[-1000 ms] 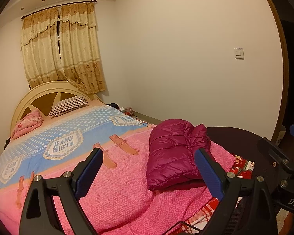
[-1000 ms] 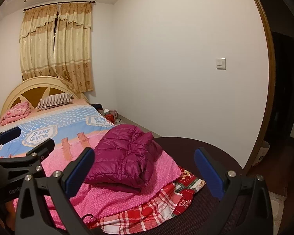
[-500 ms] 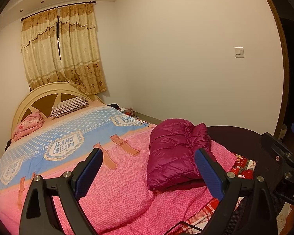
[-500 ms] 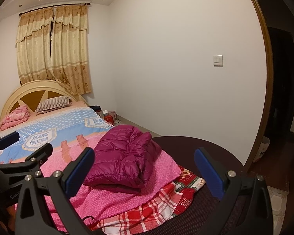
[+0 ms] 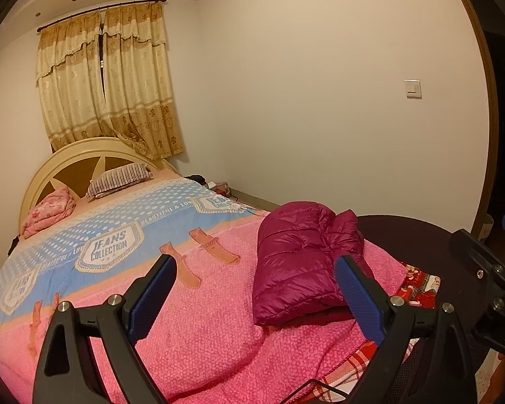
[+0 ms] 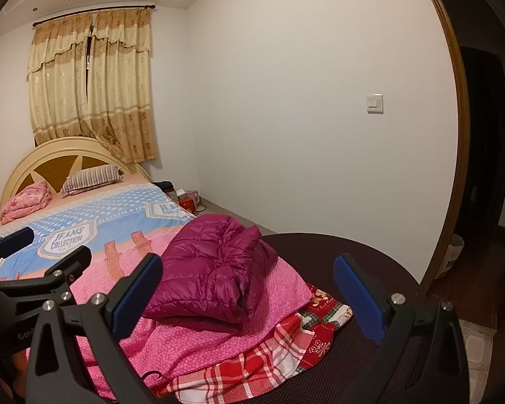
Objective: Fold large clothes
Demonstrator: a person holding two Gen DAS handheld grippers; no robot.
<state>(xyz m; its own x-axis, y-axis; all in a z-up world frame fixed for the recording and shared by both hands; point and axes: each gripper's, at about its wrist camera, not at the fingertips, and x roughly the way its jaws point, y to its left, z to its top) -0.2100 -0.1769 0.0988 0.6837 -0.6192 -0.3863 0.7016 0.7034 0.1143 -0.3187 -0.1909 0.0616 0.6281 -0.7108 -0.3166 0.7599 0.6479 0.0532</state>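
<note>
With both the left gripper [image 5: 256, 298] and right gripper [image 6: 247, 298] held wide apart and empty, the folded jacket [image 6: 215, 274] is left near the bed's [image 5: 192, 330] foot corner — puffy and slick, it could spring open or be nudged off the edge.

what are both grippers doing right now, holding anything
Left gripper: open, holding nothing, above the pink blanket.
Right gripper: open, holding nothing; the folded magenta jacket lies free on the bed.

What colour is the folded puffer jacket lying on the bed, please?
The puffer jacket is a deep magenta-purple with quilted stitching, seen best in the right wrist view.
</note>
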